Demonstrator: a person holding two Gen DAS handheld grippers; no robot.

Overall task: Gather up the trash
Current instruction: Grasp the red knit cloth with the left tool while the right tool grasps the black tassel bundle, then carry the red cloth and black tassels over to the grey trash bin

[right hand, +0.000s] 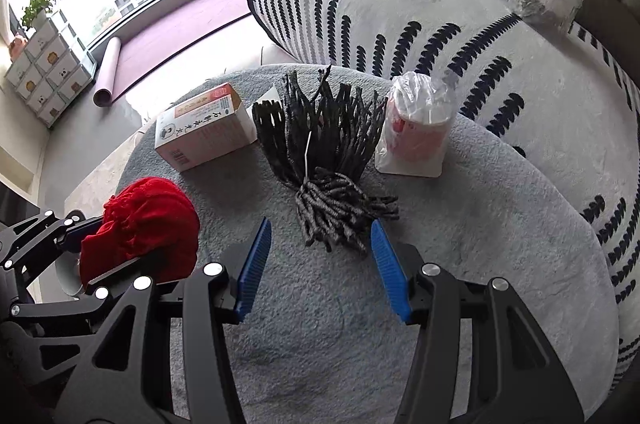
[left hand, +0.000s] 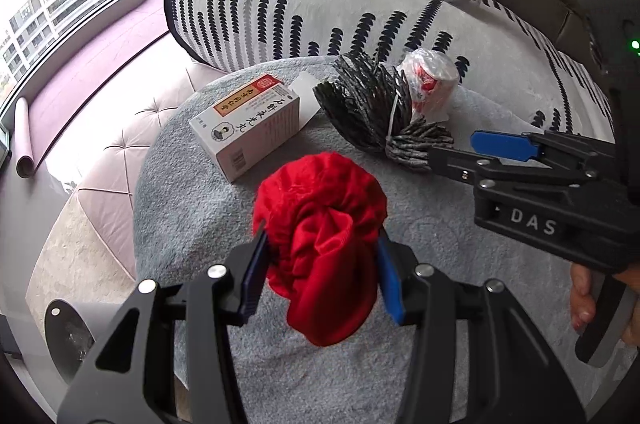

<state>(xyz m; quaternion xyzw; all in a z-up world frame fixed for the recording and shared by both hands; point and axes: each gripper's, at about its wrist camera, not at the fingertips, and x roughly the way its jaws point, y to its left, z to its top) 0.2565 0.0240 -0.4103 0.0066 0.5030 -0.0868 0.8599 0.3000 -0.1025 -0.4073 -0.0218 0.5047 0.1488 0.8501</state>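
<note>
left gripper (left hand: 320, 272): clenched on red cloth (left hand: 324, 244) | right gripper (right hand: 318, 266): fingers spread, holding nothing | black yarn bundle (right hand: 324, 160): on grey surface (right hand: 480, 224), just ahead of right fingers, long axis pointing away | nearer arm: right

Grey rug (right hand: 460, 264) bears box (right hand: 200, 128), fringe bundle (right hand: 320, 160), bagged cup (right hand: 416, 132).

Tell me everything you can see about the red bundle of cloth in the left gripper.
The red bundle of cloth is soft, crumpled knit-looking fabric, gathered into a rounded wad with a looser fold hanging below. The left gripper is shut on it, blue pads pressing both sides. It sits above the grey fuzzy rug, near the white carton.
</note>
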